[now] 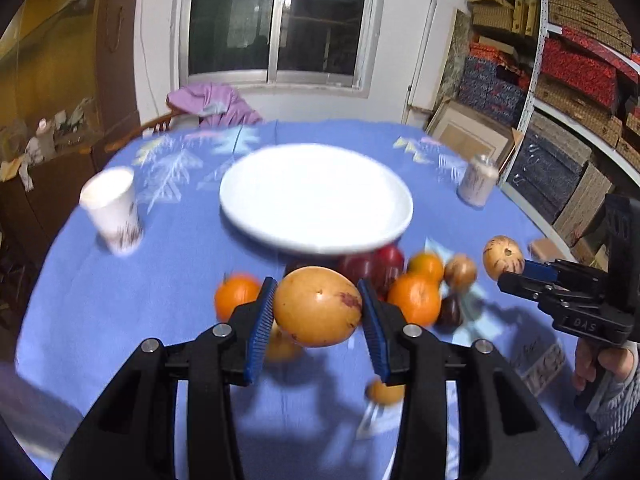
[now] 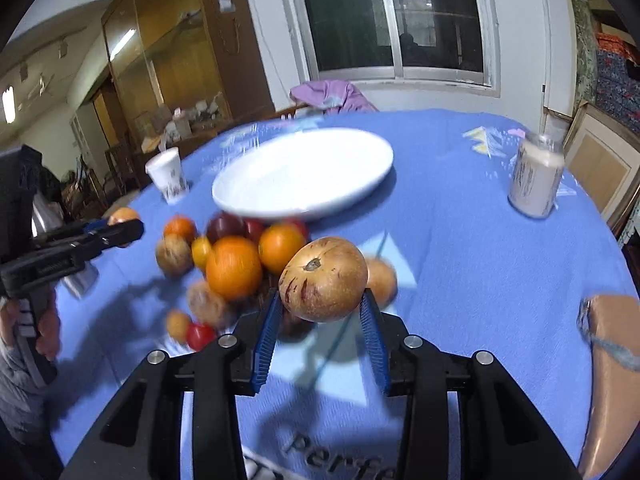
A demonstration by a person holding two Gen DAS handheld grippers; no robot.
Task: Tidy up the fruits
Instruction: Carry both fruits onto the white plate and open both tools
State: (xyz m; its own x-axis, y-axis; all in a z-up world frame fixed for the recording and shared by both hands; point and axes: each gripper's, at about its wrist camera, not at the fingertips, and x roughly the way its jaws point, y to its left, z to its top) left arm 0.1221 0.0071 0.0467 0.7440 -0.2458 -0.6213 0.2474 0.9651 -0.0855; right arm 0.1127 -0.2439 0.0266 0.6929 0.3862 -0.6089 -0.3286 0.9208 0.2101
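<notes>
Yellow melon [image 1: 318, 306] pinched in left gripper [image 1: 318, 312]; right gripper [image 2: 323, 312] pinches speckled melon [image 2: 323, 285]. Plate [image 1: 280, 216] mid-table, fruit pile [image 2: 236, 264] beside.

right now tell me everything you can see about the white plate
The white plate is round, shallow and glossy, ceramic by the look of it, with a low raised rim. Nothing lies in it. It sits flat on the blue tablecloth near the table's middle, beyond the fruit pile; dark red fruits crowd against its near edge, though blur hides whether they touch. A paper cup stands off to one side, a can to the other. Neither gripper touches it.
</notes>
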